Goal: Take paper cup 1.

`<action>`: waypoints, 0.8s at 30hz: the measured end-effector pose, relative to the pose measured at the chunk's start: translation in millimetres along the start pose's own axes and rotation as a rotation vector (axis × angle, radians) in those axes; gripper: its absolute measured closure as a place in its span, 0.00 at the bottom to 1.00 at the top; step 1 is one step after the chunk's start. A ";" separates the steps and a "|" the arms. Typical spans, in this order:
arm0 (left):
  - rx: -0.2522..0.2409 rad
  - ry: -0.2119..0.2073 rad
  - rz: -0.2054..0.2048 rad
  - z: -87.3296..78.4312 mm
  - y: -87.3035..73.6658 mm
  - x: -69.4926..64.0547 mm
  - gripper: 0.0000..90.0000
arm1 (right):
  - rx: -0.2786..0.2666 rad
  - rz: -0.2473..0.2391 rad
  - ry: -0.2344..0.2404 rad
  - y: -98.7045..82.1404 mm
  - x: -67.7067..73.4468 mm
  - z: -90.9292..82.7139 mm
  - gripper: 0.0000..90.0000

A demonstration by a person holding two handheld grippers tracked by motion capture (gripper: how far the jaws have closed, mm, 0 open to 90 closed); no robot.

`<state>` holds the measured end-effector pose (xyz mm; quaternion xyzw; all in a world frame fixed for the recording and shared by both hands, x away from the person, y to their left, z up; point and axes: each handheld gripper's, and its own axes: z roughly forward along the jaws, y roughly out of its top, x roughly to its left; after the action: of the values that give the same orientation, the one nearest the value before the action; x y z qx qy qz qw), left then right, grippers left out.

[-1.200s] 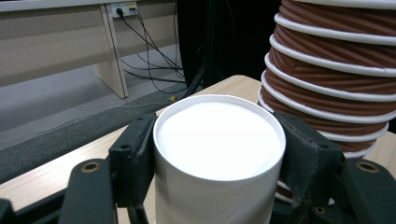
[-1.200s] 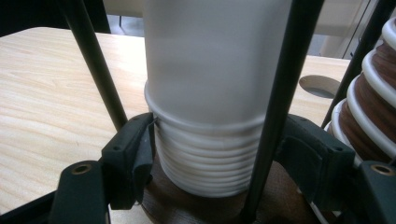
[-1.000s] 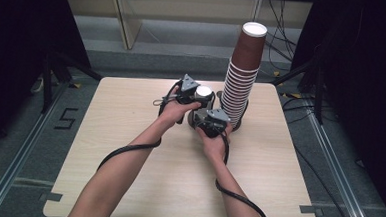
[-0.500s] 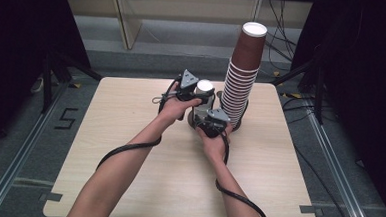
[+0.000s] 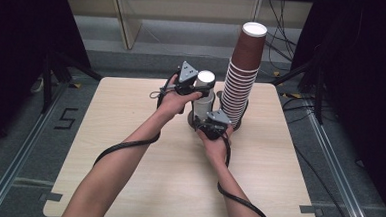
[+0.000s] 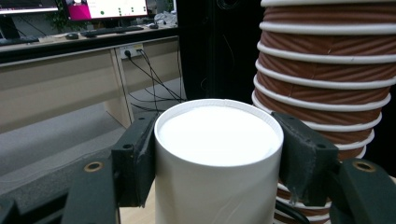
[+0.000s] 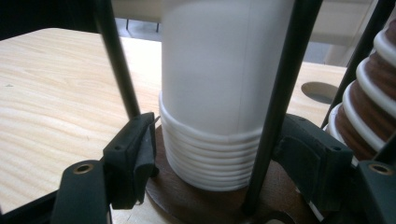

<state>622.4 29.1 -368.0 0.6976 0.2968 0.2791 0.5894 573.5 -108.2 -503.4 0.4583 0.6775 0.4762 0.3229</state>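
Left gripper (image 6: 219, 154) is clamped tight on the upturned white cup (image 6: 218, 158), lifting it off the white stack (image 7: 210, 154) on the table (image 5: 104, 149). Right gripper (image 7: 219, 158) has been closing around that stack's rims; contact looks partial, hard to tell. Rightmost, the brown cup tower (image 5: 242, 76) stands close by.

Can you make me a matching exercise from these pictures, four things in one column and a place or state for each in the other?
Things:
1. left gripper
2. right gripper
3. brown cup stack
4. top white cup

Places or states:
A. towers at the table's far right
B. clamped at the rim between two black jaws
C. low at the ringed base of the white cup stack
D. shut high on the top white cup

Pairs: 1-D, 2-C, 3-A, 4-B
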 end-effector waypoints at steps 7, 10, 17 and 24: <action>-0.018 0.012 0.004 -9.5 12.7 2.6 0.38 | -0.010 -0.012 0.010 6.1 -2.6 -10.3 0.33; -0.033 0.015 0.010 -16.3 19.5 2.6 0.38 | -0.016 -0.015 0.014 9.9 -4.3 -17.8 0.32; -0.037 0.019 0.012 -37.1 29.6 8.3 0.38 | -0.017 -0.088 0.051 12.7 -9.6 -31.2 0.32; -0.013 0.008 0.014 -57.9 29.8 9.5 0.38 | 0.026 -0.075 0.103 15.4 -13.3 -52.4 0.31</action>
<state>588.5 70.3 -329.5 0.6947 0.2923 0.2881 0.5907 537.4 -136.8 -471.2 0.4119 0.7160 0.4777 0.2992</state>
